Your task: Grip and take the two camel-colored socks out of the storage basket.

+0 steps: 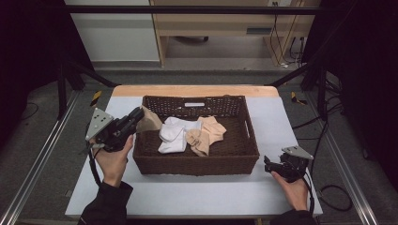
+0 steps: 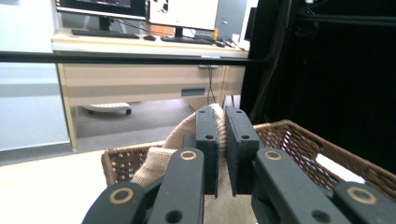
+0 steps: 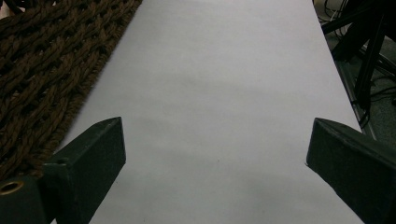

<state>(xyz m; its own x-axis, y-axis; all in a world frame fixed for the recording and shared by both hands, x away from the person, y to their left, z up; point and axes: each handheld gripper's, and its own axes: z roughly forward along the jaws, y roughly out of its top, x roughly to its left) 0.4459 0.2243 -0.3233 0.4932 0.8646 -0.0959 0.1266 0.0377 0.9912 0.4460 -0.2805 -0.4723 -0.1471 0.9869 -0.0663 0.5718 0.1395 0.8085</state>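
Left gripper, left of centre in the high view, has its jaws pinched nearly together on a beige sock, held up at the left rim of the brown wicker basket. In the left gripper view the beige knit sits squeezed between the two black pads and bulges out above them, so the bite is on a fold, not on a single edge. It looks soft, light and limp: it'll drape and swing, no stiffness to steer by, and the ribbed fabric should grip the pads fine, so slip isn't my worry. Snagging on the wicker weave is; I'd keep it clear of the rim. A pinch on a bunched fold like this one seems the right hold; a thin hem would pull out more easily. Two more lie on the basket floor mid-frame, a white sock and a peach sock, touching and partly overlapped, so picking one may drag the other. Right gripper, lower right, rests on the white table beside the basket with its jaws spread wide and nothing between them.
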